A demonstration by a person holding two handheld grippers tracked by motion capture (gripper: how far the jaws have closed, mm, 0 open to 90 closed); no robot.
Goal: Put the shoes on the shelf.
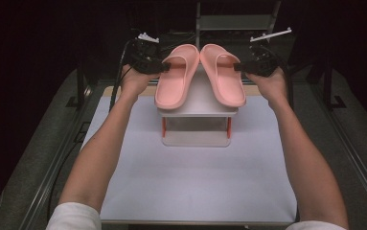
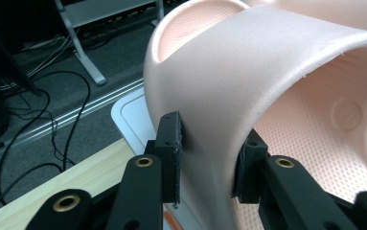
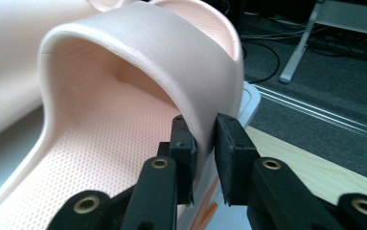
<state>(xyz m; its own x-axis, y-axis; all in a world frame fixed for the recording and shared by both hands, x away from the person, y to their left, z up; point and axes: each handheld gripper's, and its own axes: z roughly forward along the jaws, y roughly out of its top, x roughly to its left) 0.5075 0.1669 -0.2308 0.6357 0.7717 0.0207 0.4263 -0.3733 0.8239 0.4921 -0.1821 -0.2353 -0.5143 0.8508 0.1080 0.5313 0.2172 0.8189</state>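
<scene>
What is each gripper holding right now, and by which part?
Nothing is firmly held. The left gripper straddles the strap of the left slipper, the right gripper the strap of the right slipper, but a gap shows beside the pads.

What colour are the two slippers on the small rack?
Both slippers are plain salmon pink, with no pattern; the high view shows this best.

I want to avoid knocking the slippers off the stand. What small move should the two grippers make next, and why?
Probably draw both grippers outward, off the straps. The left slipper and the right slipper already lie on the white stand, and the jaws of the left gripper and the right gripper look loose around the straps, with a gap at the right one.
</scene>
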